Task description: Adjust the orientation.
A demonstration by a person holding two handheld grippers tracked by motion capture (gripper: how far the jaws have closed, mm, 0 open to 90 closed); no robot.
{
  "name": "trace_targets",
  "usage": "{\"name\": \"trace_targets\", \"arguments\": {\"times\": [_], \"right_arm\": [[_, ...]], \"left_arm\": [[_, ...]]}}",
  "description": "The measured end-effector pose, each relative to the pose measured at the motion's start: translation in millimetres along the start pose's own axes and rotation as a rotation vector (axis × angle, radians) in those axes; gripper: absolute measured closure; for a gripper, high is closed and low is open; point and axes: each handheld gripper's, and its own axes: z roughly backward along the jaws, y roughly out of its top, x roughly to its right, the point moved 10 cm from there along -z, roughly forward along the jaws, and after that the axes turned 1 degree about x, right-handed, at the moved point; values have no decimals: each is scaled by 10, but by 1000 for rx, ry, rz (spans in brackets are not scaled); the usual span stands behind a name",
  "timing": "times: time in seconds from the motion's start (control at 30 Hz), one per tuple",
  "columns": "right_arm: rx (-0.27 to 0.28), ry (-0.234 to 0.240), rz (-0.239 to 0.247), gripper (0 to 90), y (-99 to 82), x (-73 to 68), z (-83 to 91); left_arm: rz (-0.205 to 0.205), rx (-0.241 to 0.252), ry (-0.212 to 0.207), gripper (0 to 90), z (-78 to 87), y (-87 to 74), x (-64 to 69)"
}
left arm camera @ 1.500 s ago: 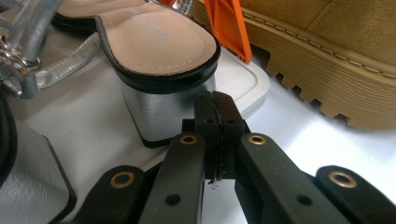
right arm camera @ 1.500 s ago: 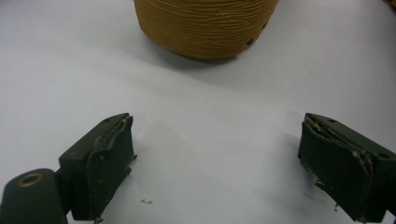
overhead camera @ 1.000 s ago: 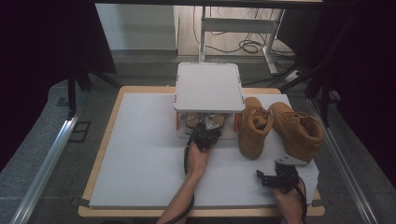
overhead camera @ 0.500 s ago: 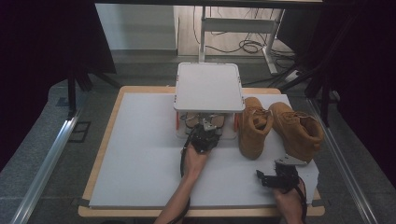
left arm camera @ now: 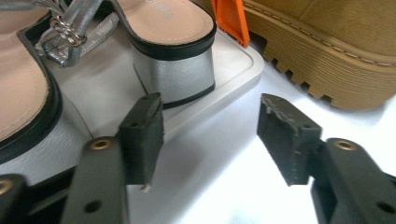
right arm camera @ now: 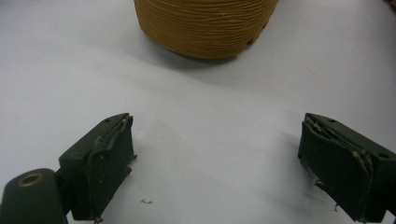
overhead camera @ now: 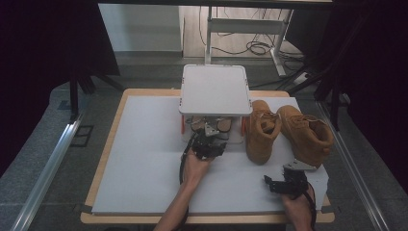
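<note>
A person works at a white table (overhead camera: pixel 144 159) with a gripper in each hand. The left gripper (left arm camera: pixel 212 128) sits at the front edge of a small two-tier white rack (overhead camera: pixel 215 89), jaws spread and empty, one jaw just before the silver block heel of a sandal (left arm camera: pixel 175 70) on the lower tray (left arm camera: pixel 233 77). It appears to be reaching for that sandal; closing on the heel would come next. The right gripper (right arm camera: pixel 217 156) rests low near the table's front, jaws wide apart, facing the tan boots (overhead camera: pixel 288 130) beside the rack.
</note>
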Motion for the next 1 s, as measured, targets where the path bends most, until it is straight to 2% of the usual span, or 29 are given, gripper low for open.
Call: {"name": "trace_targets", "arguments": {"times": [0.5,0.77,1.0], "right_arm": [[-1,-1,0,103,0,1,-1],[-1,-1,0,103,-1,0,-1],[-1,-2,1,104,-1,1,-1]], "left_arm": [[-83,-55,-36,154,317,-138,29],[-67,-44,-58,133,492,-200,-1],[-71,-51,-47,124,598,-319,-56]]}}
